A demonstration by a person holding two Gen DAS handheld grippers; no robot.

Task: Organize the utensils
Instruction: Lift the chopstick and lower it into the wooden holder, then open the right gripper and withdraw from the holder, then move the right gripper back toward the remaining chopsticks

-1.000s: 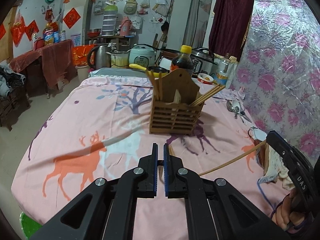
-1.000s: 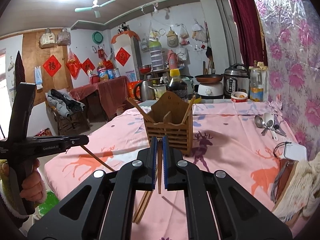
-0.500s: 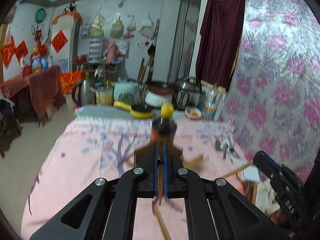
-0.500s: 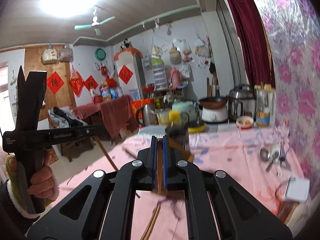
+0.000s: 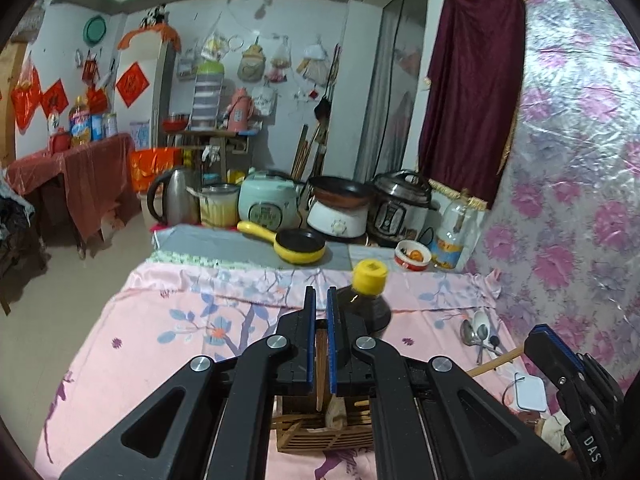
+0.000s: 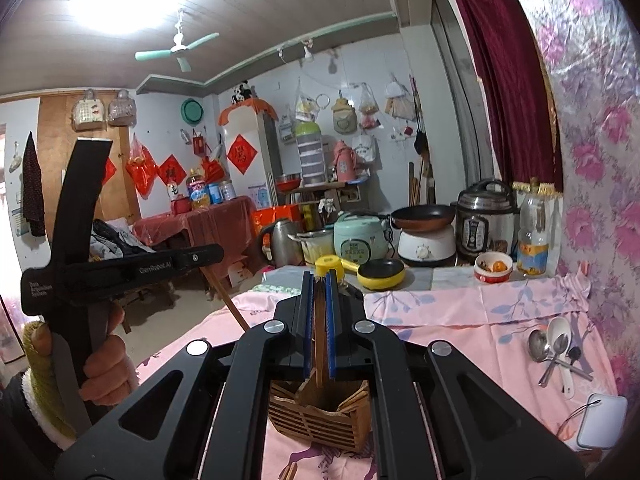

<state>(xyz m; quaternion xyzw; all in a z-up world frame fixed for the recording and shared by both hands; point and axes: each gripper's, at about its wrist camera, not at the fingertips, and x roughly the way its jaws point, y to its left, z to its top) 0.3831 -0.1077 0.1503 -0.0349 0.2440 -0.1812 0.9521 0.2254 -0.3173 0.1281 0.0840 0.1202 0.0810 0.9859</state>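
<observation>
While poised over the pink cloth (image 5: 168, 344), carried one stick apiece. Pinched the left chopstick (image 5: 320, 364) between the nearly shut pads of the left gripper (image 5: 319, 296), and pinched the right chopstick (image 6: 319, 320) the same way in the right gripper (image 6: 319, 280).

Found the wooden holder (image 5: 324, 432) below both pairs of jaws and just ahead of them, with its compartments open upward. Kept each stick's long axis roughly along the fingers, lower tip hanging beneath the pads toward the holder. Could not tell which hand sat nearer, since each view put the holder straight under its own jaws. Judged the coming drop to depend on that tip lining up over a slot.

From the left wrist only, saw a dark bottle with a yellow cap (image 5: 368, 292) just beyond the jaws. From the right wrist only, saw the person's hand (image 6: 104, 364) wrapped round the left gripper's handle, off to the left of the jaws. Also saw loose chopsticks (image 6: 290, 472) on the cloth beneath the jaws, and spoons (image 6: 554, 344) well off to the right.
</observation>
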